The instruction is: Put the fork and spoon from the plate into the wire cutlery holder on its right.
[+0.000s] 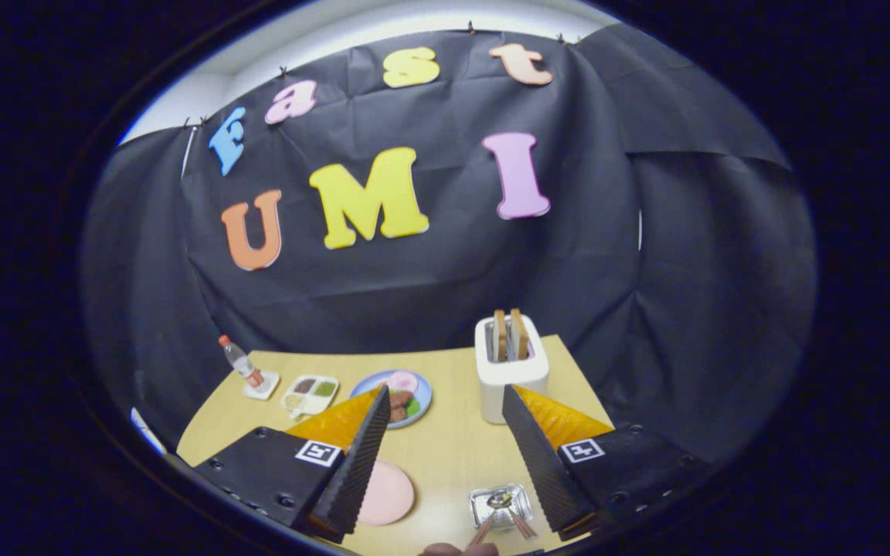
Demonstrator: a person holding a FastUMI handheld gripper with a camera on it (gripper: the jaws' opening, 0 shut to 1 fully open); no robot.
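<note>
In the gripper view, the hand-held gripper (441,452) hangs high above a pale wooden tabletop (453,440) with its two fingers spread wide and nothing between them.

Between the fingers and close in, on the right-hand side, stands a small wire cutlery holder with a shiny square rim (501,506). Two thin reddish-brown handles (503,527) lean out of it toward the gripper, with something metallic lying inside the rim; whether these are the fork and the spoon is too small to tell for certain.

Just inside the left finger, and partly hidden behind it, lies a flat round pink plate (387,494). The part that shows looks bare, with no cutlery on it.

Beyond the fingertips, a blue-rimmed round plate carrying toy food (400,395) sits by the tip of the left finger, and a white two-slot toaster with two brown slices standing in it (511,363) stands by the tip of the right finger. Further off to the left are a small white divided tray (310,394) and a clear plastic bottle with a red cap (240,361).

Judging by the two handles in the holder and the bare pink plate, both pieces appear to be already stowed, so the task looks finished or nearly so, with nothing left to grasp.
</note>
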